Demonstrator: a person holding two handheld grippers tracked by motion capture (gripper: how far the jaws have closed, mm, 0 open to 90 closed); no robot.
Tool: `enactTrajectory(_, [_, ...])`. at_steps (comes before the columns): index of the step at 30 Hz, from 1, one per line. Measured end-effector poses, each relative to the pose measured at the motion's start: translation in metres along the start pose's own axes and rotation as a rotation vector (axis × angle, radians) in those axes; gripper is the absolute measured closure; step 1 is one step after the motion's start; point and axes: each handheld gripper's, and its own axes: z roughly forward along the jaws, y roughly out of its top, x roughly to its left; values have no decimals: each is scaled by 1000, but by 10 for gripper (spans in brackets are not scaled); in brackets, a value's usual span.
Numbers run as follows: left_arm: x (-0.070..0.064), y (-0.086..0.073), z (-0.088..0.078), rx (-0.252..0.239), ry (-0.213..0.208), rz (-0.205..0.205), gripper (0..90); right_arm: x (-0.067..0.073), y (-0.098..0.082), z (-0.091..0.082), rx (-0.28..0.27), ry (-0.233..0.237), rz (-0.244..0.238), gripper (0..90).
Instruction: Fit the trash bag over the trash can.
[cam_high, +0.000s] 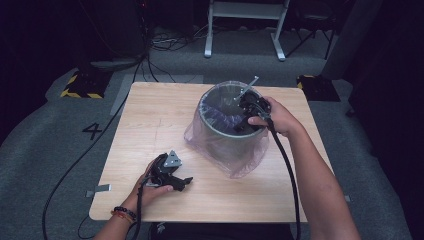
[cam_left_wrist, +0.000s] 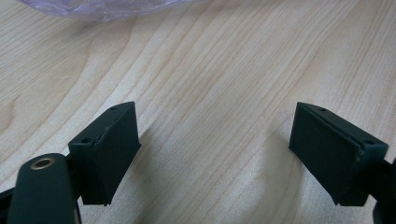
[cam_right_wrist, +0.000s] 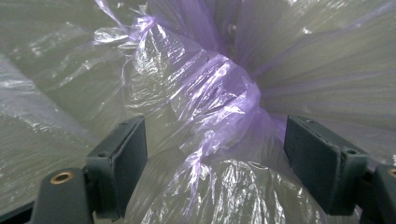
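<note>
Two forearms enter from the bottom of the high view, each hand holding a claw above a light wooden surface (cam_high: 150, 125).

Left claw (cam_high: 182, 182) sits at the lower middle of the high view, near the front edge of the surface; in the left gripper view its jaws stand wide apart over bare wood, gripping nothing. Right claw (cam_high: 245, 117) reaches down into the mouth of a grey round bin (cam_high: 225, 135), which stands right of centre on the surface. Thin purple plastic bag (cam_right_wrist: 205, 116) lines the bin and spills over its outside wall onto the wood. Within the right gripper view, the jaws stand wide apart with a crumpled, gathered fold of the bag between them, not clamped. Grey carpeted floor (cam_high: 45, 125) surrounds the surface.
</note>
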Motion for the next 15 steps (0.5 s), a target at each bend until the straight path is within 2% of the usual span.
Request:
enactTrajectory(8, [0, 0, 0, 0, -1, -1, 157, 1, 3, 3, 58, -14, -2, 220])
enactTrajectory(13, [0, 0, 0, 0, 0, 0, 157, 1, 3, 4, 69, -17, 3, 216])
enactTrajectory(15, [0, 0, 0, 1, 0, 0, 157, 2, 4, 4, 72, -35, 5, 214])
